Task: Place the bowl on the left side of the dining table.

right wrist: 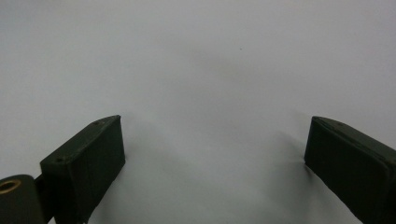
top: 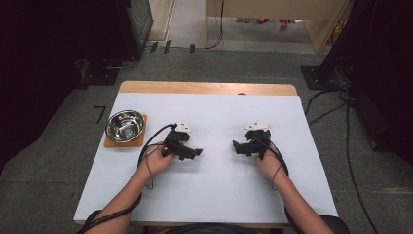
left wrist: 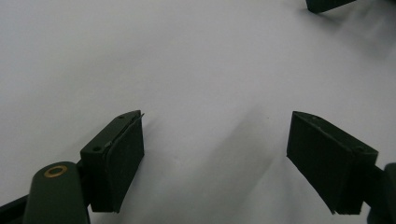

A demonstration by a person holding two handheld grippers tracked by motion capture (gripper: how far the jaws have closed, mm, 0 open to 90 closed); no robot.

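In the high view my left gripper [top: 195, 152] rests low over the white table cover [top: 214, 195], held in the left hand, jaws pointing toward the middle. My right gripper [top: 237, 146] faces it from the right, jaws pointing left. The left gripper view has its gripper [left wrist: 215, 163] open wide over bare white surface, nothing between the black pads [left wrist: 122, 158]; a tip of the other gripper [left wrist: 327, 4] peeks in at the top right. In the right gripper view, that gripper [right wrist: 215, 158] is open too, with only white cover between its pads [right wrist: 93, 163].
A shiny metal bowl [top: 125, 125] stands on an orange mat [top: 109, 142] at the table's left edge. The wooden table rim [top: 204, 87] runs along the back. Cables [top: 331, 107] and dark equipment lie on the floor around the table.
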